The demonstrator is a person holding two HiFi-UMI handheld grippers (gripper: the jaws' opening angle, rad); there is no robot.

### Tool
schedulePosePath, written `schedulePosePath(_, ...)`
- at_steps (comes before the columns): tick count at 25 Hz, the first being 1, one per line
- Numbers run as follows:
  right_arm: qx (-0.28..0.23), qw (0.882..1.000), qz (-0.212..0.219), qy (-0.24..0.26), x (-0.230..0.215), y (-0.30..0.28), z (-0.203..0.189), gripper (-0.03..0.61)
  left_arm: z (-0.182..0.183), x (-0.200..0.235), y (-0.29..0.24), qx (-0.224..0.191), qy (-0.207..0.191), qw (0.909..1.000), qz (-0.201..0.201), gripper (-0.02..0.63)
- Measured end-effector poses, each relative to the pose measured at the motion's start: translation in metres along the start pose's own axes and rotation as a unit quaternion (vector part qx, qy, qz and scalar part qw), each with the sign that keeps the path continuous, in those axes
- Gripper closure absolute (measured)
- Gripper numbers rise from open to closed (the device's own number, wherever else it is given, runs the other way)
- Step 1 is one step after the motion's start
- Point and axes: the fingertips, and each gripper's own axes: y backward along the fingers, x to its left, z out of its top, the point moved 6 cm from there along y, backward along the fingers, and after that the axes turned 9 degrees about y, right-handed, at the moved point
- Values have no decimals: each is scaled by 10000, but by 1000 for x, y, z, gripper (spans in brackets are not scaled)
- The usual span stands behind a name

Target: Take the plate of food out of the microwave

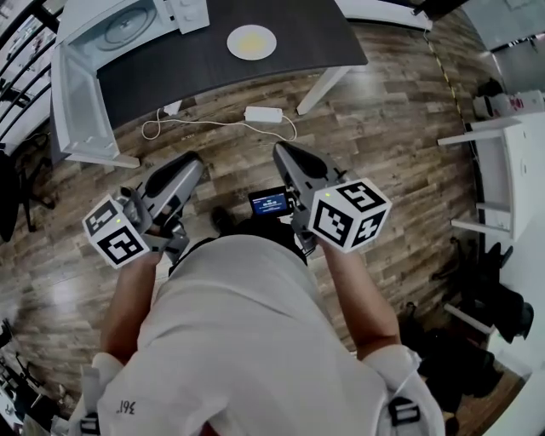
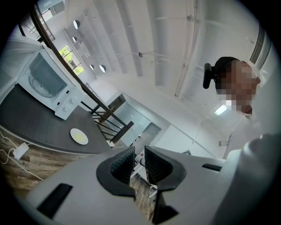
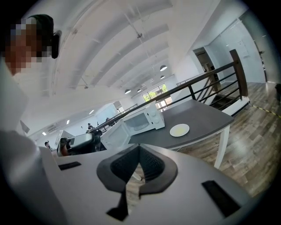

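The white plate [image 1: 252,41] of yellow food lies on the dark table [image 1: 170,68], to the right of the white microwave [image 1: 128,25], whose door [image 1: 81,94] hangs open. The plate [image 2: 79,136] and microwave [image 2: 46,81] are far off in the left gripper view. The right gripper view also shows the plate [image 3: 179,130] beside the microwave [image 3: 140,121]. Both grippers are held close to the person's body over the wood floor, well short of the table. My left gripper [image 1: 194,160] [image 2: 139,160] stands slightly open with nothing between its pads. My right gripper [image 1: 279,152] [image 3: 138,154] is shut and empty.
A white power adapter [image 1: 262,113] and its cable [image 1: 179,128] lie on the floor in front of the table. A white table leg [image 1: 324,89] slants down at the right. White furniture [image 1: 511,170] stands at the far right. A dark railing [image 2: 105,114] runs behind the table.
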Motion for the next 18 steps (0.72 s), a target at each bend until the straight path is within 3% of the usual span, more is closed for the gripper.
schedulePosePath(10,173,9993,316,137,-28,50,-3,577,-42,-41,-24,-336,85,9990,277,541)
schedulePosePath(18,383,9972,617,178,-31,56,-24,577,-69,-48,-18,-568,135,9966,586,541)
